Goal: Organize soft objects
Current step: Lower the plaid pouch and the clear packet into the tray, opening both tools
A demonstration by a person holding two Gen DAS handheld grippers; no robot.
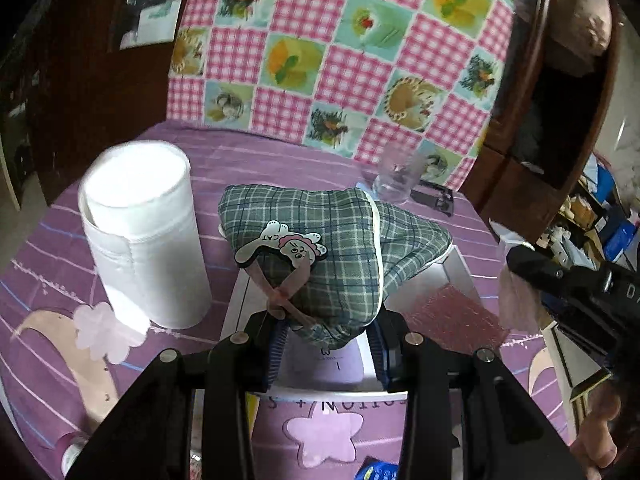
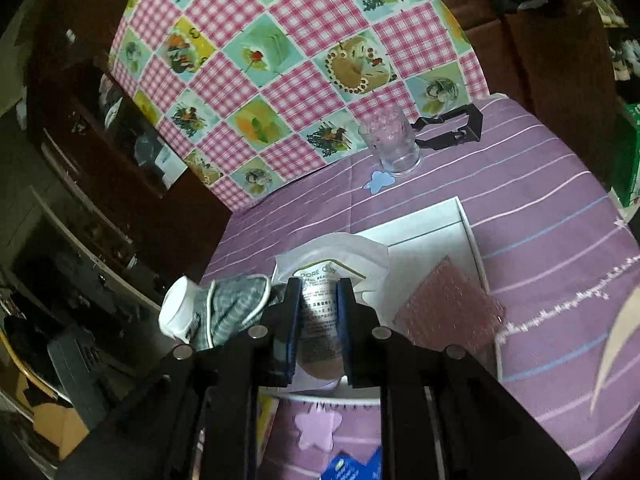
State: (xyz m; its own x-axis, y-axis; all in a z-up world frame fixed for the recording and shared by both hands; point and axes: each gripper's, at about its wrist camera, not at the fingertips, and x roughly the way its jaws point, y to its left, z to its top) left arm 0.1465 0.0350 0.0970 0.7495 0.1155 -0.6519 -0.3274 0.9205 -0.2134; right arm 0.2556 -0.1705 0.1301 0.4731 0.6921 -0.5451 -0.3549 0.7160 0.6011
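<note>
Green plaid cloth pouch (image 1: 320,248) fills my left wrist view, its near end pinched in the left hand-held gripper (image 1: 328,340) above the white box (image 1: 456,268); the pouch hides most of the box. A white roll (image 1: 148,236) stands just beside it on the purple worktop (image 1: 260,164). From the right wrist, the right hand-held gripper (image 2: 318,328) is clamped on a white sachet (image 2: 332,256), its lower print shadowed, possibly a face mask. A pink bubble-wrap sheet (image 2: 448,304) lies in the box, and a glass (image 2: 394,144) stands behind.

A clear glass (image 2: 394,148) stands on the striped purple tablecloth (image 2: 540,208) — black clip (image 2: 456,130) just behind.
</note>
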